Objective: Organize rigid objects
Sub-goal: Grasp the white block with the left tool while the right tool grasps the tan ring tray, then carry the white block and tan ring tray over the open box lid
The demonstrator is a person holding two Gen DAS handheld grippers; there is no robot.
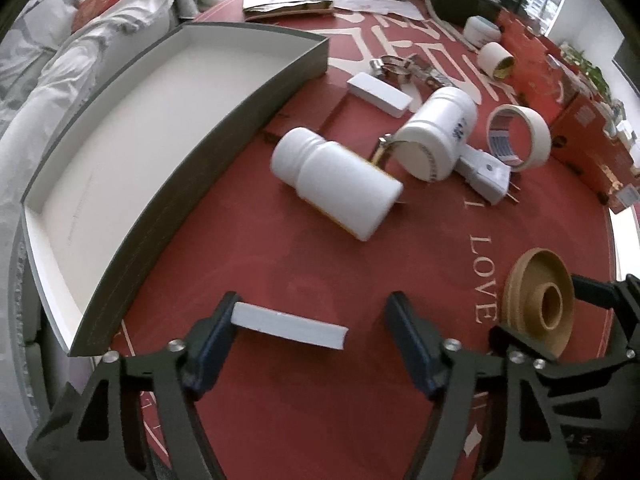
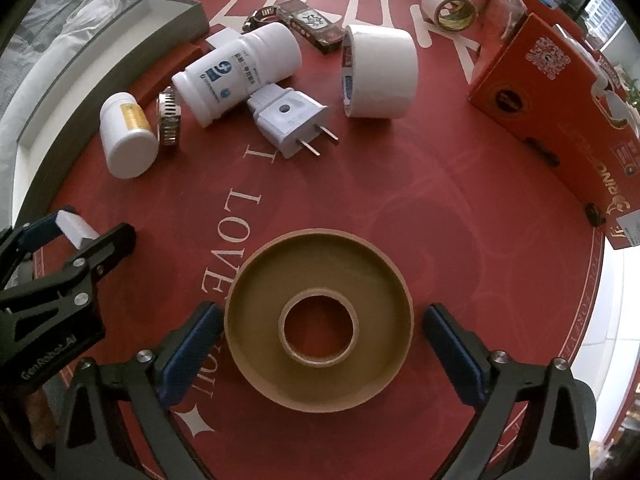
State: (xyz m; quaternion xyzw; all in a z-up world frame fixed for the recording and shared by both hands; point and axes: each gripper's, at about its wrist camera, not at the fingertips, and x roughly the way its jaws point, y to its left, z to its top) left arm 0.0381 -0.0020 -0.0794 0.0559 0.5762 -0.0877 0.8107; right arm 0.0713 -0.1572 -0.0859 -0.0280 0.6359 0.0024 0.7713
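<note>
- Two claws work at once: left claw (image 1: pixel 312 334) stands spread around the white block (image 1: pixel 289 325); seat both pads squarely.
- Right claw (image 2: pixel 322 344) stands spread around the tan spool (image 2: pixel 320 320); centre before you pinch.

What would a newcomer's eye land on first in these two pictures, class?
Probably the tan spool lying flat on the red mat, framed by the right hand-held gripper. Next, the white block between the left hand-held gripper fingers, touching one pad, beside the open grey box.
</note>
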